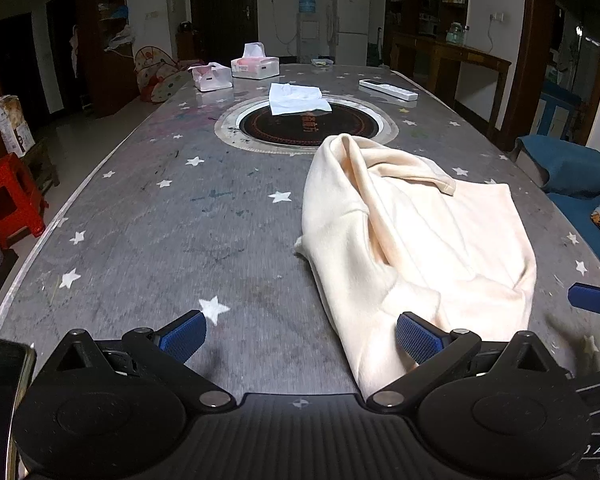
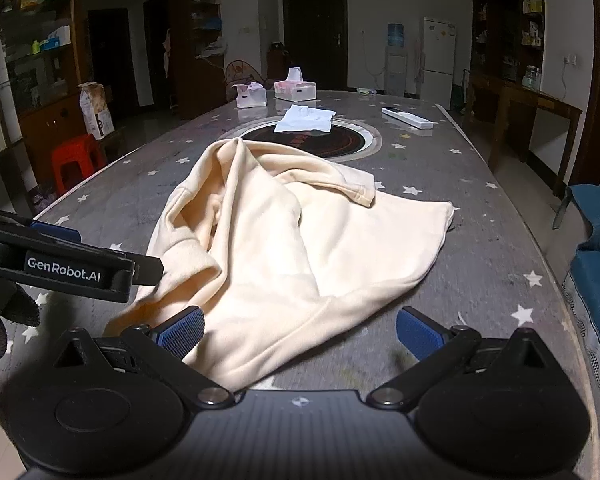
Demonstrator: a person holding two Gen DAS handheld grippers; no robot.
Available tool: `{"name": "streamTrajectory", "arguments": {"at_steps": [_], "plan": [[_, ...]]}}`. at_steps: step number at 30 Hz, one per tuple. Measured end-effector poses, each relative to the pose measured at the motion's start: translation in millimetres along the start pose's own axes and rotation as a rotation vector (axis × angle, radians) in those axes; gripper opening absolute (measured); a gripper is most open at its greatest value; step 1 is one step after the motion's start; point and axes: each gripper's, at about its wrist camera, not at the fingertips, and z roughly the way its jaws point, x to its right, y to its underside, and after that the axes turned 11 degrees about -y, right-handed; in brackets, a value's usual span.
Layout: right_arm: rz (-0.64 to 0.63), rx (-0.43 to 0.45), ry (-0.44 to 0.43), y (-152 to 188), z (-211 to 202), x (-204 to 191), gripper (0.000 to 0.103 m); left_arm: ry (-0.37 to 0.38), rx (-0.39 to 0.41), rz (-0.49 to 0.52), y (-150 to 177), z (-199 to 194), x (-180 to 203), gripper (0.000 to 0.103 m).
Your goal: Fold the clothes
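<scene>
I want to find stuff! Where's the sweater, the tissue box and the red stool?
sweater [image 2: 284, 248], right wrist view, middle of the body.
tissue box [image 1: 256, 67], left wrist view, front wall.
red stool [image 1: 8, 196], left wrist view, side.

"GenRobot.AI" — white lettering on left tongs [image 2: 80, 236] black arm

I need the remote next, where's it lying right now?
The remote lies on the table's far right side, beyond the round burner, right of the white cloth.

1. Left wrist view: low over the near table [image 1: 148, 216] edge, facing its far end, left of the cream garment [image 1: 412, 240].
2. Right wrist view: same heading, further right, close behind the garment [image 2: 284, 240].
3. Shared: garment, table, far room.
</scene>
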Motion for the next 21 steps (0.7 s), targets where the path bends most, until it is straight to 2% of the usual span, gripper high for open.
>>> {"name": "streamTrajectory", "arguments": {"at_steps": [16, 21], "plan": [[0.011, 0.015, -0.015, -38, 20, 25, 0.103, 0.021, 0.1, 0.023, -54, 16, 2, 0.103], [0.02, 0.021, -0.037, -53, 29, 31, 0.095, 0.044, 0.142, 0.048, -74, 25, 4, 0.102]]}}
